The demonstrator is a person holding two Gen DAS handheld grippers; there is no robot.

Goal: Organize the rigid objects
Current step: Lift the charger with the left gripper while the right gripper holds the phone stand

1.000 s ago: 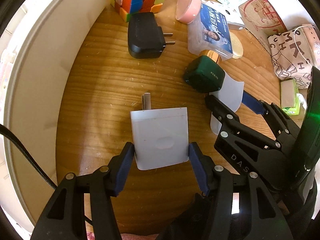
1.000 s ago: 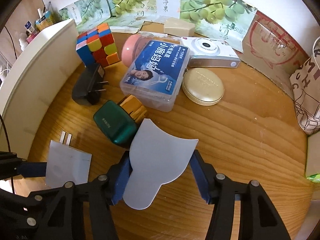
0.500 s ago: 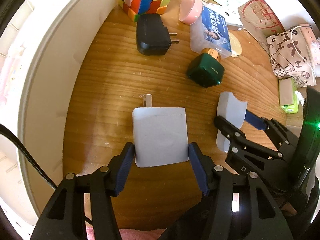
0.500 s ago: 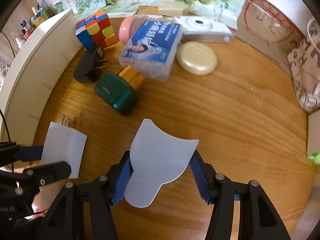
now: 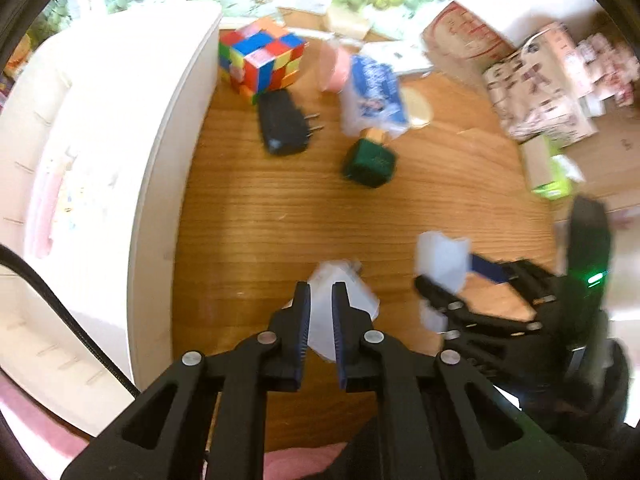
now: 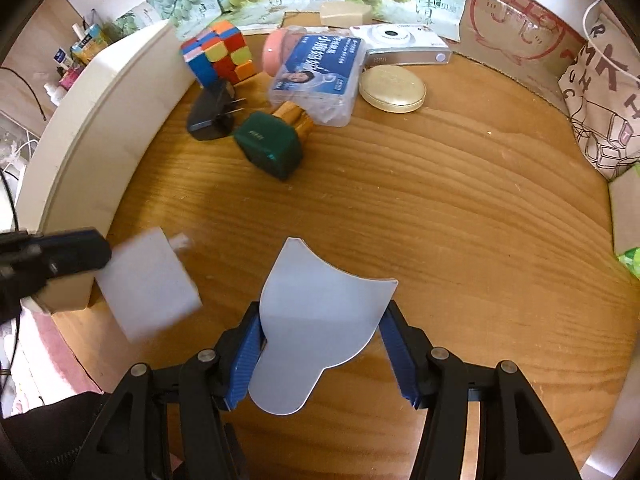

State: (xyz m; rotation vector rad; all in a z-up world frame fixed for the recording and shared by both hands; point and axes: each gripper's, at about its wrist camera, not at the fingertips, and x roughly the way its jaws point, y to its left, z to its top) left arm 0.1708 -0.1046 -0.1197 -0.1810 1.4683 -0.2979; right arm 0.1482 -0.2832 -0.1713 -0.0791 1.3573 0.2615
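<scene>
The left gripper [image 5: 321, 300] has its jaws nearly together, and the white charger [image 5: 352, 294] sits tilted behind the fingertips, seemingly dropped free onto the wooden table [image 5: 260, 208], though blur keeps me from being certain. The right gripper [image 6: 320, 332] has its jaws partly open and clamped on a pale fan-shaped plate [image 6: 320, 312], held above the table's near side. Further back by the white box [image 6: 100, 112] lie a green case [image 6: 268, 144], a black plug [image 6: 212, 114], a colour cube [image 6: 218, 56] and a clear blue-label box [image 6: 320, 76].
</scene>
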